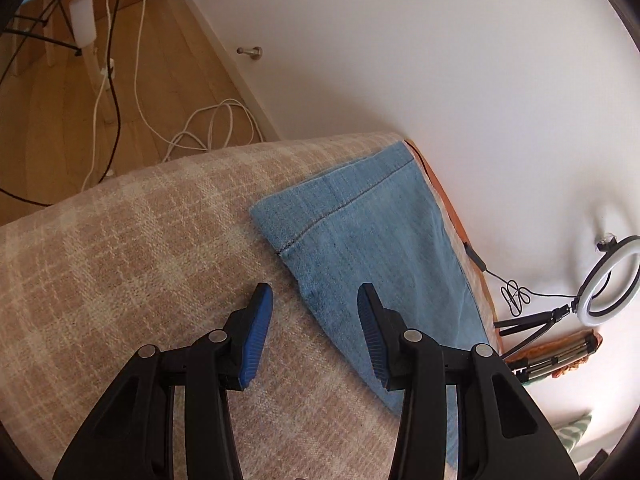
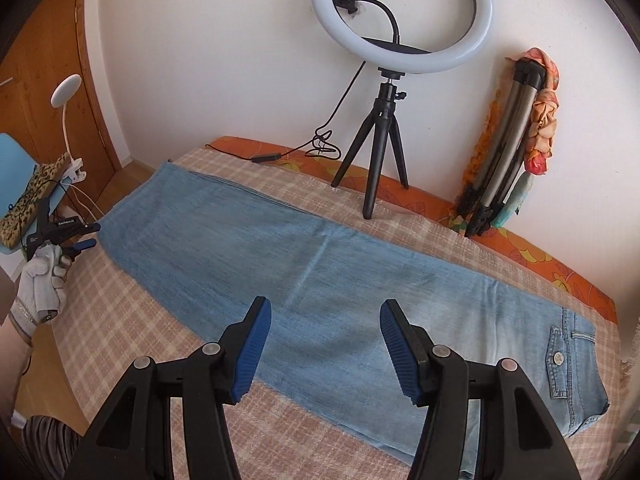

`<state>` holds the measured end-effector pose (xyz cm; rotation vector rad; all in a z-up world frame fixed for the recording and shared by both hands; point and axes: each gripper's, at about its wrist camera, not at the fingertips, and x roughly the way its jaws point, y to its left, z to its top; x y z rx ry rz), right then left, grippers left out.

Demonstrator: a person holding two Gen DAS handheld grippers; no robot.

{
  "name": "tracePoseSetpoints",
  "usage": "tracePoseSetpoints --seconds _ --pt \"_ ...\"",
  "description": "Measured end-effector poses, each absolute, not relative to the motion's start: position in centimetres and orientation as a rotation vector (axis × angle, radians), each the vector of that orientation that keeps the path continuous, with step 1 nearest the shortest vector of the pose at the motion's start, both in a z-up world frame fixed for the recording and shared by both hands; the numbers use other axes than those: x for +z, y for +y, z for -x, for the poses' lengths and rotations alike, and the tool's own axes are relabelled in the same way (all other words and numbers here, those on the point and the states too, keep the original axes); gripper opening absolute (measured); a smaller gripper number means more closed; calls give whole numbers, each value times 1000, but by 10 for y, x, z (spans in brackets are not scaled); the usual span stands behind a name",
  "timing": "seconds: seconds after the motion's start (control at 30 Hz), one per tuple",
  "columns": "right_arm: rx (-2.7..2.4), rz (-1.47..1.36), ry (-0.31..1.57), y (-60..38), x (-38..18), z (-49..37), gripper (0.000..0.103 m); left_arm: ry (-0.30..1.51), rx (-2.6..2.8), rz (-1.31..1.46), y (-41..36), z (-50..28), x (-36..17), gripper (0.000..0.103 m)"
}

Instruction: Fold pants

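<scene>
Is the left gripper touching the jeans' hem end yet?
Apart. In the right wrist view the left gripper sits off the jeans, with plaid blanket showing between; its jaws are open and empty.

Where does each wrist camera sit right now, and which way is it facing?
Left wrist: on the left gripper, above the blanket, facing the jeans hem end; only its open fingers show.
Right wrist: on the right gripper, mid-leg, facing the ring light; gloved left hand visible.
Shared: jeans, blanket, ring light.
</scene>
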<state>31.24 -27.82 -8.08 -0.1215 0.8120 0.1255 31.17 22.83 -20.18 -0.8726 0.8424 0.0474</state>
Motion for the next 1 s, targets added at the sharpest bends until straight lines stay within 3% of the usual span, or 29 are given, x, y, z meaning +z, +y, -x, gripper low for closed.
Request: tracePoseSetpoints --seconds 0.3,0.33,0.37,0.4,0.67,0.8,1.0 --pt "196 156 819 -215 -83 -336 59 777 39 958 234 -335 -210 42" --pt "205 163 818 -209 -83 -340 60 776 38 957 233 -337 -211 37" --pt "214 170 817 -202 -83 -343 60 775 40 954 232 -340 -212 18" --pt "223 173 816 -195 -82 -348 59 780 33 952 230 -342 -214 12" --pt "345 162 857 -130 -81 -407 60 689 -31 744 206 -339 -186 12" --pt "413 88 908 -94 -82 -458 78 666 -72 646 195 -339 -178 12" --pt "513 -8 1006 -20 -96 -543 78 641 -119 566 181 -336 -173 12"
